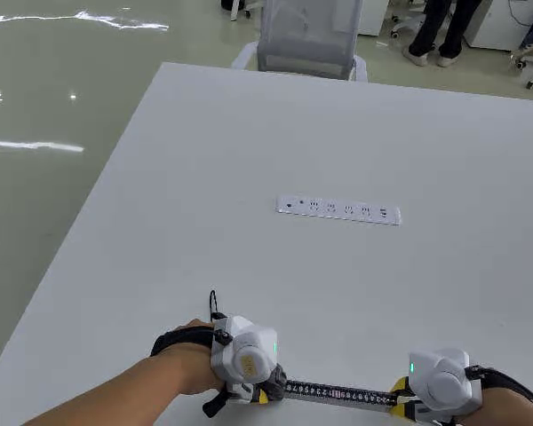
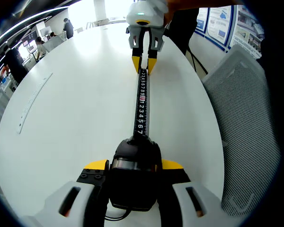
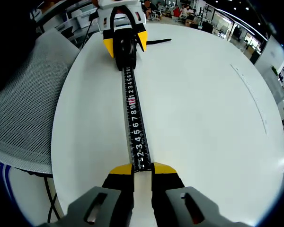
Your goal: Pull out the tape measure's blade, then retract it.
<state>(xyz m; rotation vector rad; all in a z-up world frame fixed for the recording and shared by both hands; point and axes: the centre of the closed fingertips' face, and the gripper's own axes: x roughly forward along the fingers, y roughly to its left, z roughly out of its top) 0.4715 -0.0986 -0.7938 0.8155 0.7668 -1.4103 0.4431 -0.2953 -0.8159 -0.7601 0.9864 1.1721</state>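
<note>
Tape measure clamped in left claw; right claw pinches blade tip; head view: power strip.

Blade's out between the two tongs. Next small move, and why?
Probably ease the right tongs back toward the case, letting the blade wind in: it already spans the gap, tip pinched in the right tongs, case clamped in the left tongs.
</note>
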